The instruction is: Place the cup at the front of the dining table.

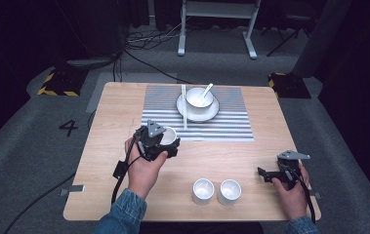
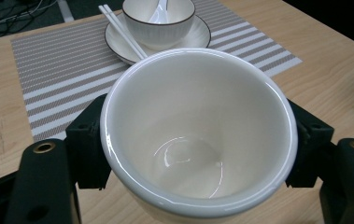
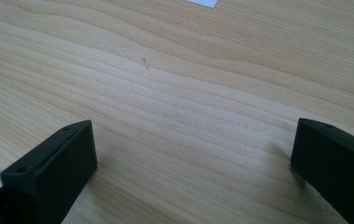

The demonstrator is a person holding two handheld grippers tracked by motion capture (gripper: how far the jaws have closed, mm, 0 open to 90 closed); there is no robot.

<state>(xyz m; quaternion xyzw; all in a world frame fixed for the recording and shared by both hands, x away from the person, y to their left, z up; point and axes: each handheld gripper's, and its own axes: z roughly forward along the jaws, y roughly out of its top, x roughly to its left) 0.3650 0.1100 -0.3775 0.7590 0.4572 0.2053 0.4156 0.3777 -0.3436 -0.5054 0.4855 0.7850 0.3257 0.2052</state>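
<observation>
Left gripper (image 2: 198, 154) clamps white cup (image 2: 198, 135) between both fingers; right gripper (image 3: 193, 163) gapes empty. Keep upright, lower gently.

One sign can be read: a dark numeral "4" (image 1: 68, 127) marked on the grey floor covering (image 1: 36, 146), just off the table's (image 1: 119, 107) left edge, toward its far half. The cups, the bowl, the plate, the striped mat and the grippers carry no lettering or brand that can be made out.
</observation>
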